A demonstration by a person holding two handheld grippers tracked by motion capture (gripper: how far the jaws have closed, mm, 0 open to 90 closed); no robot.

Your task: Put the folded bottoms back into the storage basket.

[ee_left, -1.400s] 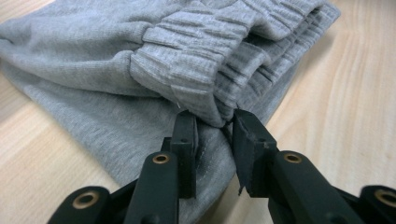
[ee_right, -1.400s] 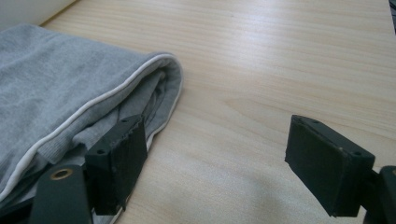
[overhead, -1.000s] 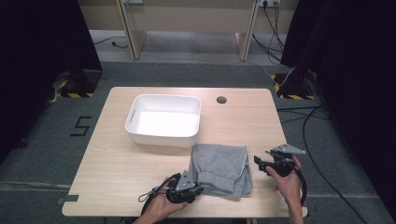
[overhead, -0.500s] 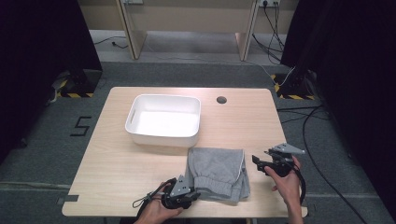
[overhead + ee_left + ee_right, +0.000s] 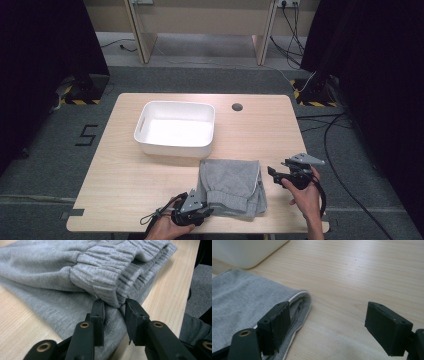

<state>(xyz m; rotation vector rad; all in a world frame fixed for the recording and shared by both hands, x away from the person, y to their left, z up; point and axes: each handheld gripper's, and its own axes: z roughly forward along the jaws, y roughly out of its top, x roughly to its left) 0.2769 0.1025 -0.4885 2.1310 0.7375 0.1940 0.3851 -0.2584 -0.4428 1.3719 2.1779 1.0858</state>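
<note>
A folded grey garment (image 5: 230, 182) with a ribbed elastic waistband lies on the wooden table (image 5: 125, 180) near its front edge. My left gripper (image 5: 200, 212) is at the garment's near-left corner. In the left gripper view its jaws (image 5: 113, 307) are close together, with grey fabric (image 5: 50, 270) pinched between them and the waistband draped over their tips. My right gripper (image 5: 272, 172) hovers just right of the garment, held by a hand. It stands wide open (image 5: 327, 312), its left jaw over the white-piped edge of the garment (image 5: 237, 300) and bare wood between the jaws.
A white plastic bin (image 5: 175, 145) stands behind the garment, and its corner (image 5: 244, 252) shows in the right gripper view. A round cable hole (image 5: 237, 107) sits near the table's back edge. Cables run over the floor at the right.
My left gripper has drawn slightly toward the table's front edge, and the garment's near-left part has bunched with it. The right gripper has hardly moved.
</note>
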